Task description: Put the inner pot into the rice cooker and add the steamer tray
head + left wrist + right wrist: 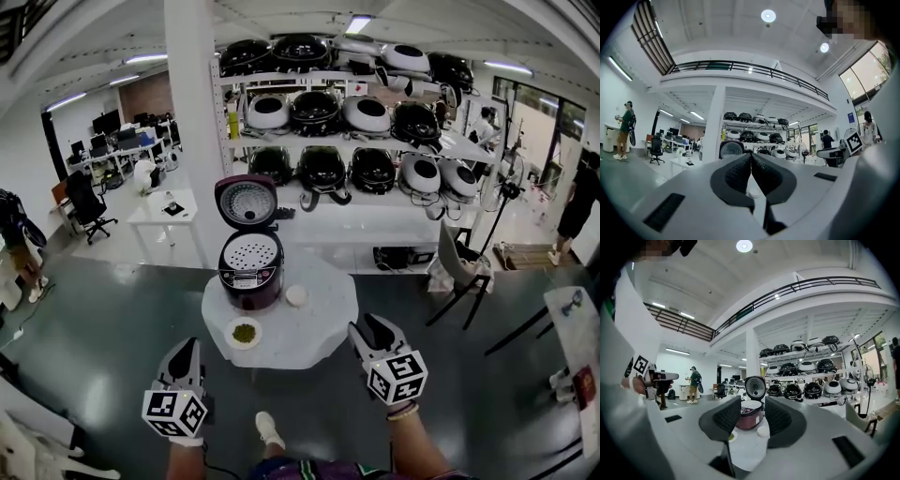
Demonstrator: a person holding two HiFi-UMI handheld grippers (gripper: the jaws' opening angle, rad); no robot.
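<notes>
Round table is bearing an open rice cooker at 11 o'clock, shelves behind. Left gripper is hovering clenched, right gripper part-open, both empty.

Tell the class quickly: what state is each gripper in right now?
Left gripper: closed, jaws together, nothing between them.
Right gripper: open, jaws apart, holding nothing.
</notes>
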